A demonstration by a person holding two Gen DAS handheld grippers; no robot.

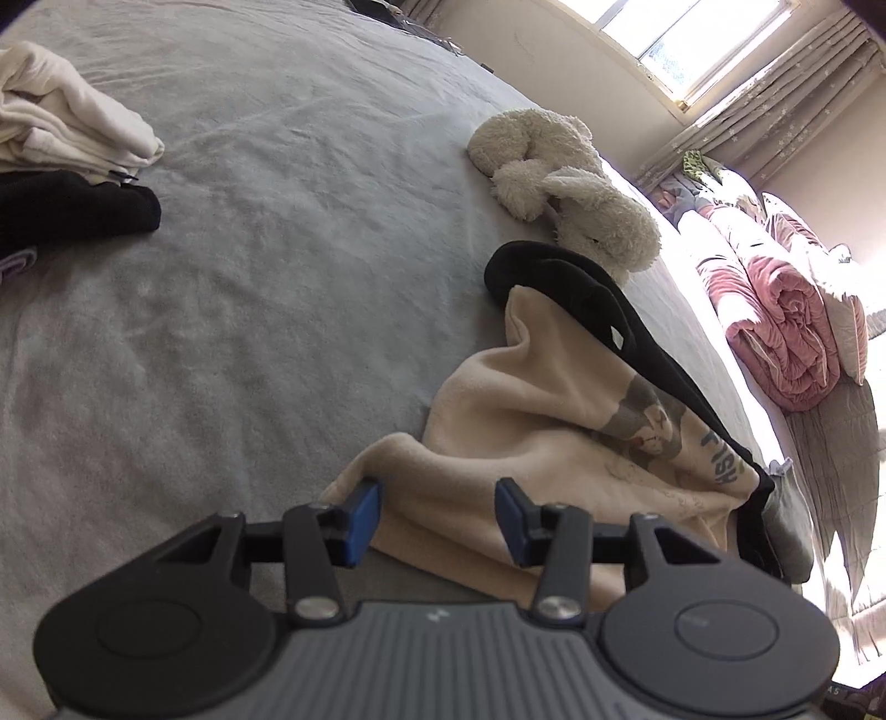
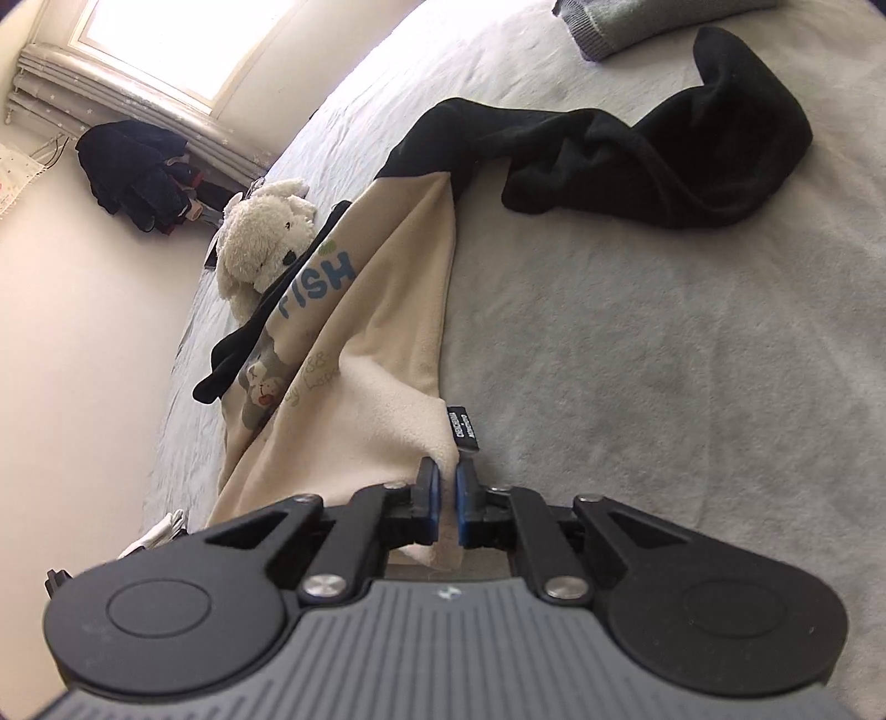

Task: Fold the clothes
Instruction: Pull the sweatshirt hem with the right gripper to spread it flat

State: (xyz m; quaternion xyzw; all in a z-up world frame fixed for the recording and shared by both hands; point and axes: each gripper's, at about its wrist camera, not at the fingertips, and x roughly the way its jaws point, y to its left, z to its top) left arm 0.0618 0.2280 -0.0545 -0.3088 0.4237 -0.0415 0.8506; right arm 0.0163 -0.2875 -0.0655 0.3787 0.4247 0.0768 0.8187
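- Left wrist view: I am holding my left gripper with its jaws standing wide apart; nothing is sitting between the blue pads; the left pad is lying just over the near edge of the cream sweatshirt, though I cannot tell whether it is touching the cloth.
- The sweatshirt is lying bunched on the grey bedspread, its black sleeve curling away toward a white plush toy; the blue word FISH is showing on the cloth's right side.
- Folded white and black clothes are sitting well apart at the far left; a rolled pink quilt is lying at the right under the window.
- Right wrist view: I am keeping my right gripper nearly closed, its pads pinching the sweatshirt's hem, just beside a small black label.
- From the pinch the cream cloth is stretching away toward the plush toy; a black sleeve is trailing across the bedspread to the right; a grey garment is lying at the top edge.
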